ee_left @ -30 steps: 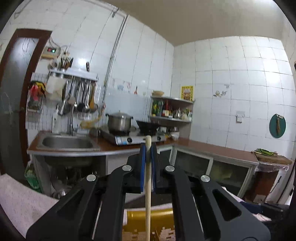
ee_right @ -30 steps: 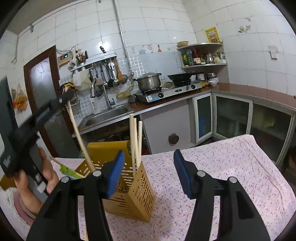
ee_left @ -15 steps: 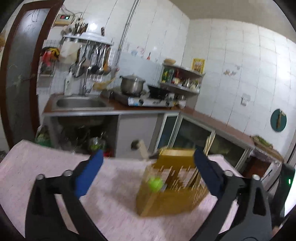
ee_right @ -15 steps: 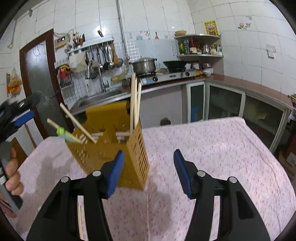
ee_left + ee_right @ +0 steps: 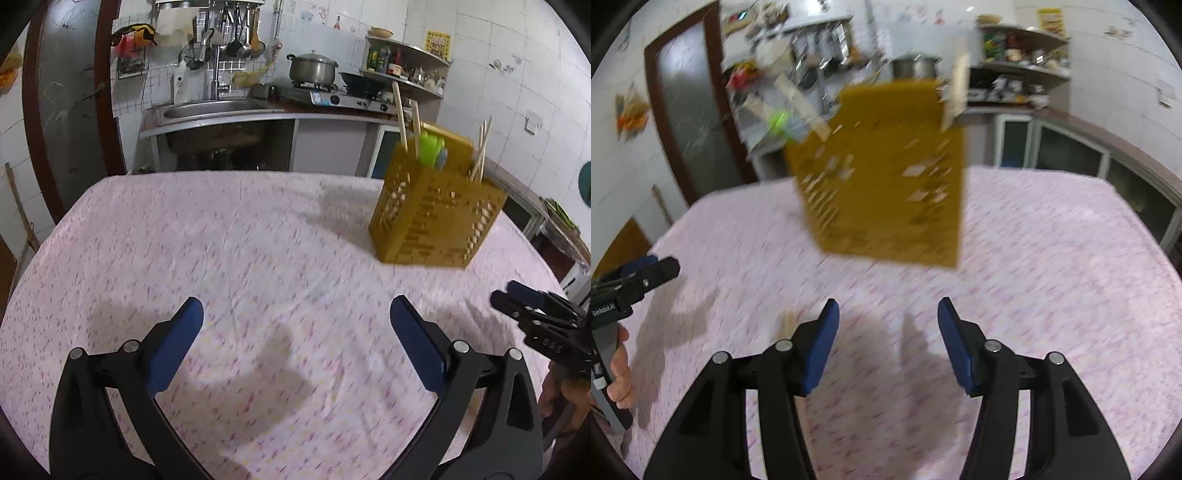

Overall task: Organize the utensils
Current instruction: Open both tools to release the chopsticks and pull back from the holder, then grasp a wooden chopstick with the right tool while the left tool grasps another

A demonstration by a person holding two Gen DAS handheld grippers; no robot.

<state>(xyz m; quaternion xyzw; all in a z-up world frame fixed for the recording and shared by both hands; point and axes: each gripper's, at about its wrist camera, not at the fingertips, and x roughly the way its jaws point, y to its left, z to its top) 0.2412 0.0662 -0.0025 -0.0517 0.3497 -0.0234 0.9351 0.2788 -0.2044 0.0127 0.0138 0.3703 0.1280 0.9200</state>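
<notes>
Here, from the left wrist view, the left gripper (image 5: 295,317) hangs released and empty over the pink floral-clothed desk (image 5: 184,240). The mustard-yellow perforated plastic utensil caddy (image 5: 436,218) stands well ahead to the right, with pale wooden chopsticks (image 5: 400,118) and a lime-green plastic utensil (image 5: 430,147) upright inside.

From the right wrist view, badly blurred, the right gripper (image 5: 886,314) is also spread and holds nothing, the caddy just ahead. A pale wooden stick end (image 5: 786,321) shows beside its left finger. To finish well, I'd steady that gripper first, then close squarely across the stick.
</notes>
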